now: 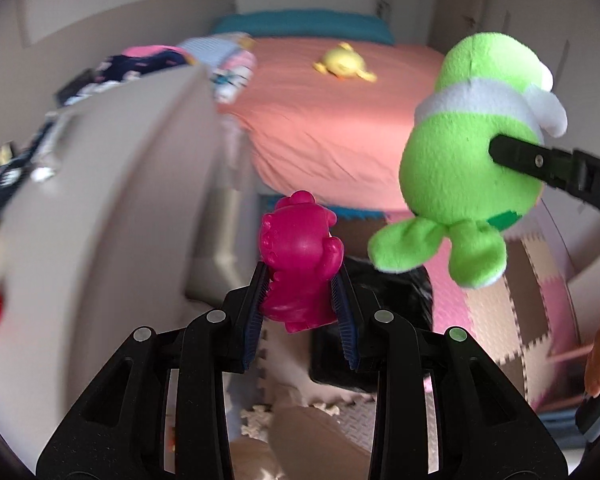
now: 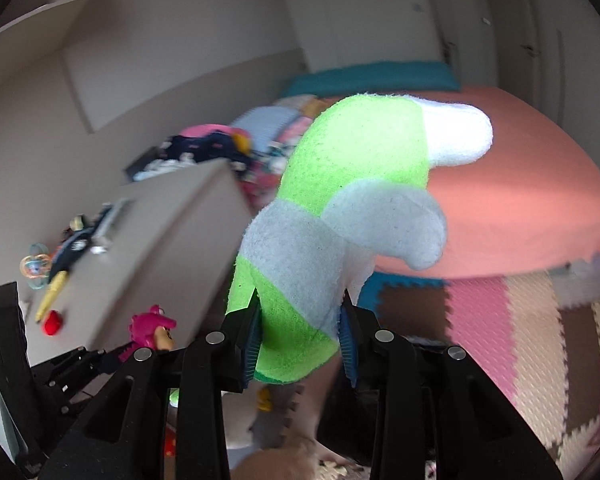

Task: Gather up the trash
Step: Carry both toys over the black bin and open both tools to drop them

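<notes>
A bed (image 1: 332, 120) with a salmon sheet fills the far side of the room, its foot meeting the foam mat (image 2: 540, 340) of pink, brown and cream tiles. Left of it stands a grey cabinet (image 1: 112, 184), its top strewn with small items (a pen and a red blob among them, all blurred). A yellow plush (image 1: 342, 65) lies on the bed. The right gripper (image 2: 300, 336) pinches a green plush (image 2: 340, 208) with a white band, held up in the air over the mat. The left gripper (image 1: 300, 300) clamps a magenta figure (image 1: 298, 268) by its lower body, just beside the green plush. Below them sits something black (image 1: 392, 300), possibly a bag.
</notes>
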Motion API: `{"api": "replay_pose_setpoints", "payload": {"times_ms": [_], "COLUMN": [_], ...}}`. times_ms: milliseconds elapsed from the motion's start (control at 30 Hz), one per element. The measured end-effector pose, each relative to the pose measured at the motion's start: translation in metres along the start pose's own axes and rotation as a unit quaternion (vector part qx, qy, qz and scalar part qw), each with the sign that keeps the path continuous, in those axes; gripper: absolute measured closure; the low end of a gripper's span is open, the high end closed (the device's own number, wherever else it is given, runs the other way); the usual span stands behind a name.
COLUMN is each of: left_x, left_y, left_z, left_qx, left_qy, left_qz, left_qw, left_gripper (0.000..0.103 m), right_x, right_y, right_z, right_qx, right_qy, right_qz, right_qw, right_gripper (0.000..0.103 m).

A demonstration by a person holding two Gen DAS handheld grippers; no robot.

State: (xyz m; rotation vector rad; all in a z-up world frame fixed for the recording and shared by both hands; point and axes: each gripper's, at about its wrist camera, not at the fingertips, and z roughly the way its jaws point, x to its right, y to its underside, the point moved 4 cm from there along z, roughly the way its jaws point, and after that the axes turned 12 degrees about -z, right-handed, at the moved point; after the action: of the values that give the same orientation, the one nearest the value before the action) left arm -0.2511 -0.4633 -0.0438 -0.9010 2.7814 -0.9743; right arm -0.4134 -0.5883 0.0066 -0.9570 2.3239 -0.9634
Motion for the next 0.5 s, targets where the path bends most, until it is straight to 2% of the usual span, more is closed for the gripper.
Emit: {"api": "replay_pose_setpoints", "payload": {"times_ms": [167,200,233,267,300,333,400,500], "left_x": [0.05,0.061,0.072,0.081,0.089,0.092,0.092,0.089], "left_y": [0.016,0.02,0.026,0.031,0.037,0.04,0.045,0.045], "left_z": [0.041,0.048,0.048,0.053,0.056,0.055,0.053,0.058], "left_qx": [-0.043,-0.052,-0.058,-0.071,-0.082,-0.081,-0.053,-0.066], "left_qy": [0.018,0.027,0.036,0.046,0.049,0.044,0.031,0.036], "left_qz": [0.033,0.042,0.048,0.056,0.064,0.066,0.066,0.046], "left_qw": [0.9983,0.9974,0.9965,0.9948,0.9934,0.9936,0.9959,0.9961], "left_gripper": [0.071,0.071,0.07,0.057,0.038,0.007,0.006,0.006], "right_x": [0.047,0.054,0.056,0.063,0.067,0.072,0.082,0.091], "right_y": [0.017,0.019,0.021,0.023,0.023,0.023,0.023,0.024], "right_z": [0.026,0.033,0.042,0.047,0.053,0.054,0.049,0.045], "right_qx": [-0.041,-0.055,-0.069,-0.081,-0.092,-0.091,-0.077,-0.069], "right_qy": [0.021,0.02,0.019,0.019,0.025,0.038,0.054,0.066], "right_qz": [0.036,0.038,0.041,0.046,0.052,0.06,0.068,0.072], "right_qw": [0.998,0.998,0.997,0.995,0.994,0.993,0.993,0.993], "right_gripper": [0.067,0.063,0.051,0.041,0.029,0.023,0.023,0.023]}}
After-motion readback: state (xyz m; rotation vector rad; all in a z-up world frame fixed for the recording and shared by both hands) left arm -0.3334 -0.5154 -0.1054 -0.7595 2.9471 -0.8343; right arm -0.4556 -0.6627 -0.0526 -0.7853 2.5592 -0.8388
